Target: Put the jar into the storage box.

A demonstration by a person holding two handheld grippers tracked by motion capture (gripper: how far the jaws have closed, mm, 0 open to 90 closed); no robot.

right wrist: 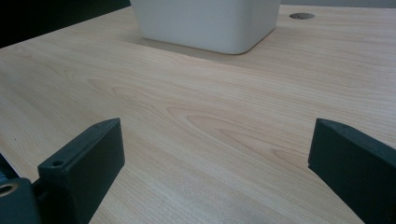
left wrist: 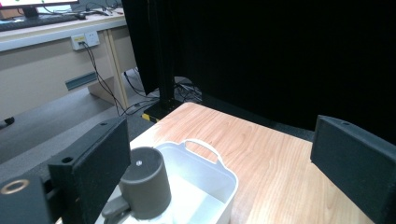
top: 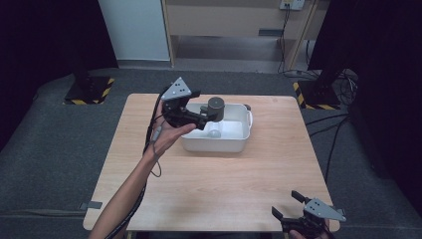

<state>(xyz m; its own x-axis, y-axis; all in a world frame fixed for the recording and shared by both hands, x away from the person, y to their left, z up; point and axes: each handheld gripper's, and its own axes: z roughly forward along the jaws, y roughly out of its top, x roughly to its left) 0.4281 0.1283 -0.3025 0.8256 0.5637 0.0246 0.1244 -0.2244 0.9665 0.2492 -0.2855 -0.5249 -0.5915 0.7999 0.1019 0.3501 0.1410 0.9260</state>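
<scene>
Over the white tub (top: pixel 234 142), the left tool (top: pixel 208 119) gapes beside a stiff grey cylinder (top: pixel 216 108), best gripped round its sides; the right tool (top: pixel 293 209) gapes too.

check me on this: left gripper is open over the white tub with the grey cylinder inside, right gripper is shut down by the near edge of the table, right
Not quite: the right gripper is open, its jaws wide apart in the right gripper view. The rest holds: left gripper open over the white tub, grey cylinder inside.

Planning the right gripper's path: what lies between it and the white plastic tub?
Nothing: bare wooden tabletop runs from the right gripper to the white plastic tub, shown in the right gripper view.
</scene>
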